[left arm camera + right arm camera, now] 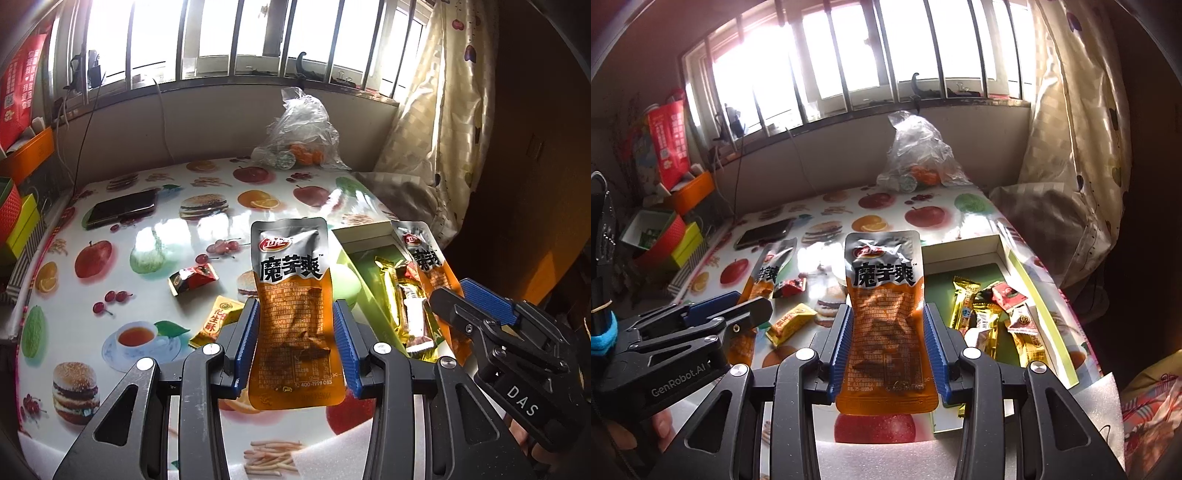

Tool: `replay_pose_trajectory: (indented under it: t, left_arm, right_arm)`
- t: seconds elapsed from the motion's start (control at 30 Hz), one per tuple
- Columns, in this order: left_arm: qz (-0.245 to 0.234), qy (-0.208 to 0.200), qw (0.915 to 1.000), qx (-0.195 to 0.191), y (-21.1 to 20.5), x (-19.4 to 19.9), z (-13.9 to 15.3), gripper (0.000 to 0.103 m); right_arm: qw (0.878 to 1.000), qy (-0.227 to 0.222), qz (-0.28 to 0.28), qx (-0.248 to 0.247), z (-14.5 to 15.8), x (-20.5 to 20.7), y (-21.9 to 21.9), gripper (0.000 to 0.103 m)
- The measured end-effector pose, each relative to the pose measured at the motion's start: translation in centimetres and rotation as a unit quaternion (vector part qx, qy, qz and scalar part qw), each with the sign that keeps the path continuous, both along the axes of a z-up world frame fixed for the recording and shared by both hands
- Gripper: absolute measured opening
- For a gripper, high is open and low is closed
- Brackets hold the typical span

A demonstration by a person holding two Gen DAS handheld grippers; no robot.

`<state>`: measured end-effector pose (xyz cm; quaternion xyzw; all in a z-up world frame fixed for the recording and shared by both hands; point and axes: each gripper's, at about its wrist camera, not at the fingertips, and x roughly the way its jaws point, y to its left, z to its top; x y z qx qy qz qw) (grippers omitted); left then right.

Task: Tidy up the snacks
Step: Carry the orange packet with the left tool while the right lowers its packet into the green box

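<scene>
The left gripper (pixel 295 343) is closed on a silver and orange foil snack pouch (pixel 293 314) and holds it upright between its blue ribbed pads, above the table. The right gripper (pixel 886 347) also clamps a second silver and orange foil pouch (pixel 886 317) of the same kind, upright, its pads pressing both side edges. In the left view, this right gripper (pixel 476 306) is seen beside the box with its pouch (pixel 428 266).

Under them lies a glossy tablecloth with printed fruits and burgers (pixel 155 229). Near the left gripper, a small yellow wrapped candy (pixel 218 321) and a small red and black wrapped candy (pixel 192 278) lie on the cloth, apart from each other.

To the right stands an open shallow box with white walls and a green floor (pixel 964 245). Inside it lie gold wrapped bars (pixel 964 302) and several small red and white packets (pixel 1008 295), mixed together.

Further back, a dark phone (pixel 123 210) lies flat on the cloth. At the far edge, a crumpled clear plastic bag (pixel 303 129) stands under the barred window (pixel 221 37).
</scene>
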<state>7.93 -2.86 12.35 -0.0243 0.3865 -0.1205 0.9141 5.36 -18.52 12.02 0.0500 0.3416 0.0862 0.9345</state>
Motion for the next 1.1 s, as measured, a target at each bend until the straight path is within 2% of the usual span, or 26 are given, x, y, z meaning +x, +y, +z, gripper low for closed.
replay_pose_trajectory:
  t: [0.5,1.1]
  left_arm:
    - [-0.042,0.010,0.9991,-0.001,-4.5,1.8,-0.2,0.041]
    - [-0.079,0.040,0.9961,-0.003,-9.6,5.3,-2.2,0.041]
  right_arm:
    - [0.999,0.011,-0.044,-0.006,-0.5,-0.1,-3.9,0.037]
    - [0.995,0.040,-0.092,-0.006,-3.1,1.1,-8.3,0.037]
